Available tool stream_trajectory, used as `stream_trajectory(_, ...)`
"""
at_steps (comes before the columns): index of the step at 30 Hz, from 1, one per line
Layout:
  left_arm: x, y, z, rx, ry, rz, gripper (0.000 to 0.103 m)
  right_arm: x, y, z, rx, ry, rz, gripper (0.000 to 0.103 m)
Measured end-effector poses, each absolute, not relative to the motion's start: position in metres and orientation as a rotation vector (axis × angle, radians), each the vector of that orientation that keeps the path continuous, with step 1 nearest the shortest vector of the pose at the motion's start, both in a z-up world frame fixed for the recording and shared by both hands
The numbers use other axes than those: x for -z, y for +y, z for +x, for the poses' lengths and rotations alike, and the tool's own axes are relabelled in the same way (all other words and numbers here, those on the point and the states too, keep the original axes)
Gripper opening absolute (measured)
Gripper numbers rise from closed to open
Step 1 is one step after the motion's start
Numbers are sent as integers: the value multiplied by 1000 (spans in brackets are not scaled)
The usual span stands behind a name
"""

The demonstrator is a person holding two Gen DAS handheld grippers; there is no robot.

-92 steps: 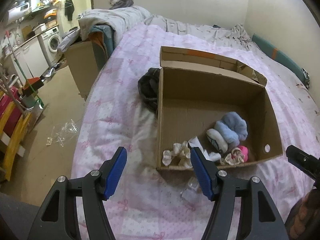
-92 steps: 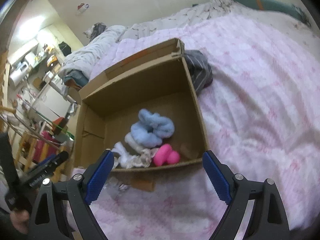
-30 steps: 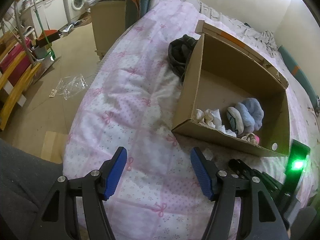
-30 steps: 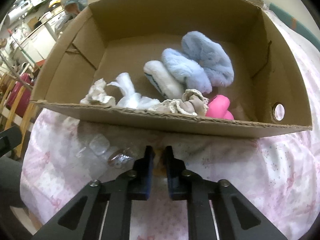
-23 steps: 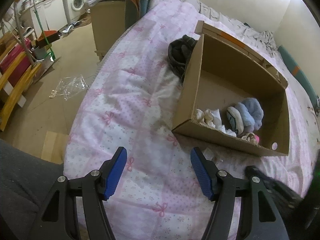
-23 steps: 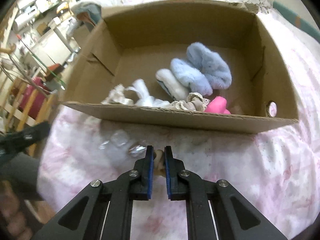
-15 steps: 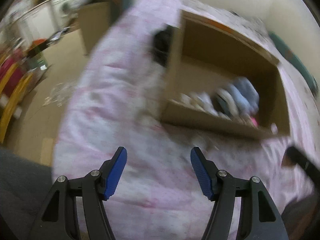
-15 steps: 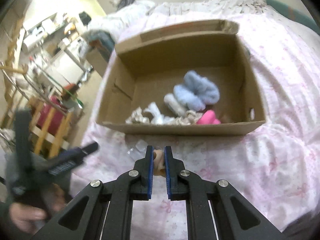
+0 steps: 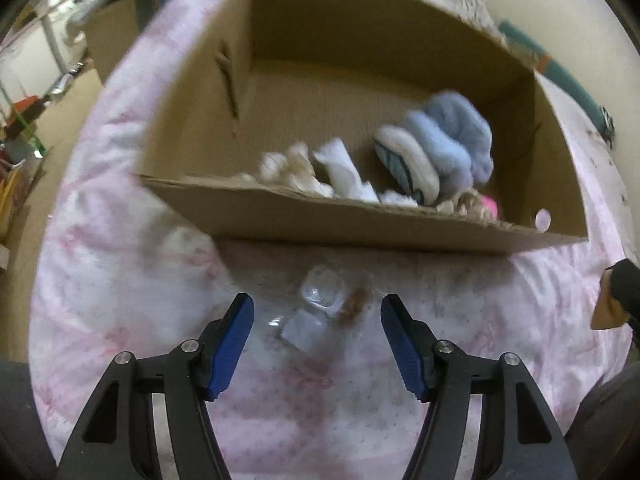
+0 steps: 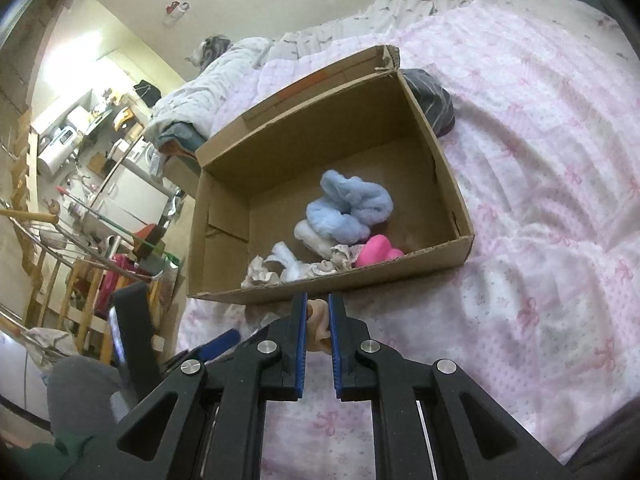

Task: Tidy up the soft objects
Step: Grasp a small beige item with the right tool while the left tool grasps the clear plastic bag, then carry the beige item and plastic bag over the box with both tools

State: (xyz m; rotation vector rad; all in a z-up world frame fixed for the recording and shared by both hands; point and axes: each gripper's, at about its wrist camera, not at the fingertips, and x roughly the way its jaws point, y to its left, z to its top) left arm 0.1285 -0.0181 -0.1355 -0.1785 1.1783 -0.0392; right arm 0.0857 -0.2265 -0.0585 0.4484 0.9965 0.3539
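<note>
We judge the sorting well under way: the cardboard box (image 10: 448,176) on the bed (image 10: 560,208) already holds a fluffy blue piece (image 10: 348,208), a pink item (image 10: 378,250) in its near right corner, and several white and cream bits (image 10: 280,268) along its near wall. Our right gripper (image 10: 318,320) is pressed together on a small tan soft item (image 10: 318,322), held above the bedspread just short of the box's near edge, so that piece is not yet in. Our left gripper (image 9: 316,340) is spread wide and holds nothing, poised over a clear crinkly packet (image 9: 316,308) (contents blurred) lying on the bed in front of the box. A dark striped garment (image 10: 432,100) lies against the box's far right corner, also outside.
</note>
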Motion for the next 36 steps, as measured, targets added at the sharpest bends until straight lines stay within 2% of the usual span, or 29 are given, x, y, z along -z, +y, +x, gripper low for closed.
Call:
stream_trajectory(7,149,-27,140,42,1189,-118,62,58,-229,84,-355,987,443,12)
stream_trajectory(9,152,-29,139,52,1199,-105,49,57,-230,83,-352,985,446,12)
stream_trajectory(10,154,-31,139,46,1211,-97,46,57,-230,84,-349,984,445,12)
stream_trajectory(12,157,-33,138,50,1226,-84,27,57,-229,84,-344,982,440,12)
stream_trajectory(14,158,-33,138,68,1242,-82,15,56,-229,84,-339,977,434,12)
stream_trajectory(27,141,-15,115,-6,1212,-108,13,53,-228,80,-337,965,405,12)
stream_trajectory(36,90,-1,85,-3,1123,-105,13,47,-228,78,-357,942,410,12)
